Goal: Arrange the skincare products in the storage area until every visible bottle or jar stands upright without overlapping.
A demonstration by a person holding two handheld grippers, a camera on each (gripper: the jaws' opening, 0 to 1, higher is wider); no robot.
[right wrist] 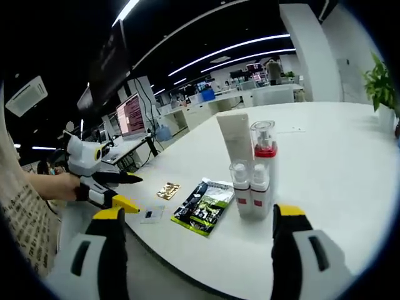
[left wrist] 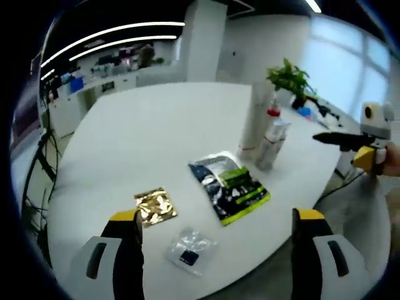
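On the white table (left wrist: 156, 137) a tall white tube (left wrist: 253, 122), a clear pump bottle with a red collar (left wrist: 273, 112) and small clear bottles (left wrist: 272, 145) stand upright in a tight cluster. A green-and-black sachet pack (left wrist: 230, 185), a gold sachet (left wrist: 155, 206) and a small clear sachet (left wrist: 189, 250) lie flat nearer me. My left gripper (left wrist: 216, 217) hangs open over the table's near edge. My right gripper (right wrist: 199, 212) is open too, in front of the tube (right wrist: 234, 140), red-collared bottle (right wrist: 263, 147) and two small bottles (right wrist: 250, 187), holding nothing. The left gripper (right wrist: 103, 181) shows beside the pack (right wrist: 203, 206).
A potted plant (left wrist: 290, 78) stands behind the bottles near the table's far edge. A person's hand (right wrist: 59, 185) holds the left gripper off the table's edge. Desks with a monitor (right wrist: 131, 115) lie beyond. The right gripper (left wrist: 362, 140) hovers past the table's right edge.
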